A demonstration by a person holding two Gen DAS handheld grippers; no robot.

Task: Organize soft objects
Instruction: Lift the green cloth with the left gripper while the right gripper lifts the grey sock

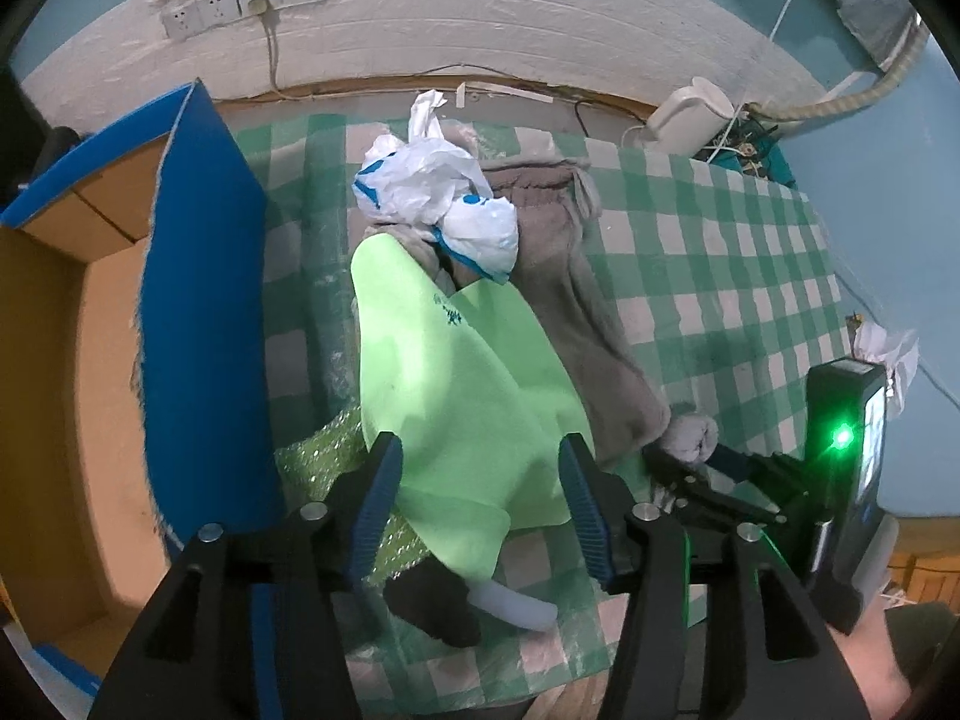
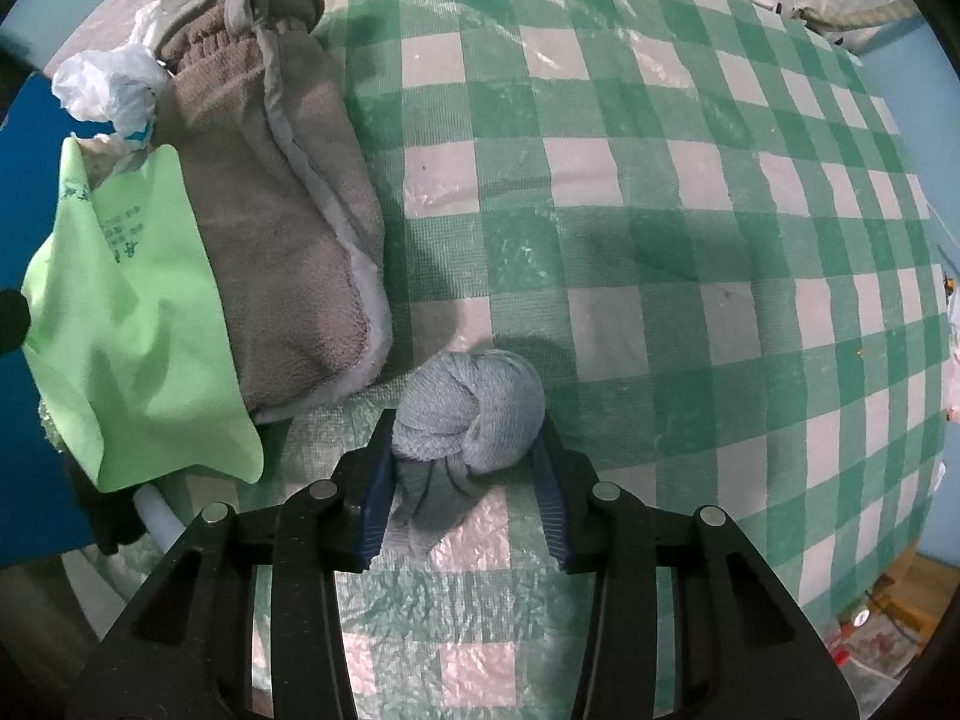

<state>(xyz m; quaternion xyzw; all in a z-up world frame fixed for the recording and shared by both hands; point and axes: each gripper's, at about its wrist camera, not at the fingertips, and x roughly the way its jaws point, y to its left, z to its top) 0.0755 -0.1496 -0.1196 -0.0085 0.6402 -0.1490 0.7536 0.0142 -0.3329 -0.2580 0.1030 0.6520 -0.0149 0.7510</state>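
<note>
A light green bag [image 1: 444,372] lies flat on the checked tablecloth [image 1: 720,276]. My left gripper [image 1: 480,468] hovers over its near end, open, with its fingers either side of the bag and clear of it. The bag partly covers a folded grey towel [image 1: 576,312] and touches a crumpled white plastic bag [image 1: 438,192]. In the right wrist view my right gripper [image 2: 465,438] points down at a rolled grey-blue sock ball [image 2: 468,402]. Both blue pads press on the ball's sides. The towel [image 2: 270,228] and the green bag [image 2: 126,324] lie to the ball's left.
A blue-walled cardboard box [image 1: 204,300] stands open along the table's left side. Green bubble wrap [image 1: 318,456], a black item [image 1: 438,600] and a white tube [image 1: 516,600] poke out from under the green bag. A white kettle [image 1: 690,120] stands at the far right corner.
</note>
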